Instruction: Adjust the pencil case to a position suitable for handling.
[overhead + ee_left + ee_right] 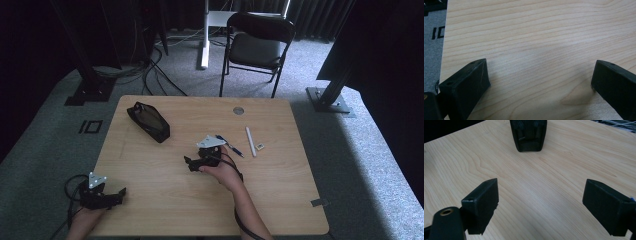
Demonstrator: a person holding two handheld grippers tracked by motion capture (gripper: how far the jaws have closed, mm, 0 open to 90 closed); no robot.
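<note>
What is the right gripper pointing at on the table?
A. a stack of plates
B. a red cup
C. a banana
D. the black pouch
D: in the right gripper view the open jaws of the right gripper face the black pouch across bare wood; the high view shows the pouch up-left of that gripper.

Case (148,121) on table (170,210) far left, pen (230,146) and stick (250,141) right of centre, chair (257,45) behind table
</note>
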